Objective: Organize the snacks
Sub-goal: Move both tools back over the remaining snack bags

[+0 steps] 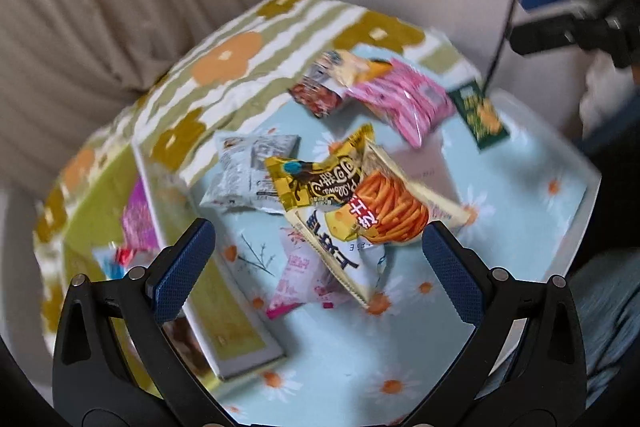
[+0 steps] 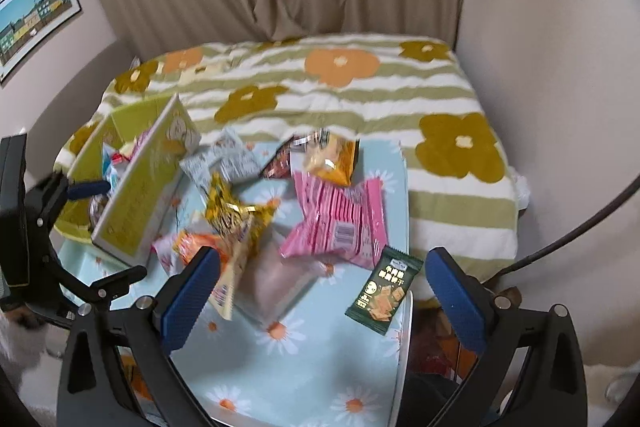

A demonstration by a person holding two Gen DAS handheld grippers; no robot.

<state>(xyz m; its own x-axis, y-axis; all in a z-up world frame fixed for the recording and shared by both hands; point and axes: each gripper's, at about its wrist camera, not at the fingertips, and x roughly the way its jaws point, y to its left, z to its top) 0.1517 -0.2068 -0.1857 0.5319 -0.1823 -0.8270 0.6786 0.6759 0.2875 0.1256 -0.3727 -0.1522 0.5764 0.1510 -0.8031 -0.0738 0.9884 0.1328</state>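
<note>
Several snack packs lie scattered on a small table with a light blue daisy cloth (image 2: 320,367). Below my open left gripper (image 1: 318,259) is an orange cheese-stick bag (image 1: 384,211), overlapped by a yellow bag (image 1: 320,179), with a grey-white bag (image 1: 248,171) beside them. Farther off lie a pink striped bag (image 1: 404,99) and a dark green cracker pack (image 1: 480,115). My right gripper (image 2: 324,291) is open and empty over the near part of the table, with the green pack (image 2: 384,295) between its fingers and the pink bag (image 2: 340,219) just beyond.
A yellow-green box (image 2: 136,187) with a raised lid stands at the table's left and holds a few packs. A bed with a flowered striped blanket (image 2: 360,95) lies behind, curtains beyond it. The table's right edge (image 2: 404,327) drops off near the green pack. A cable (image 2: 580,227) hangs at right.
</note>
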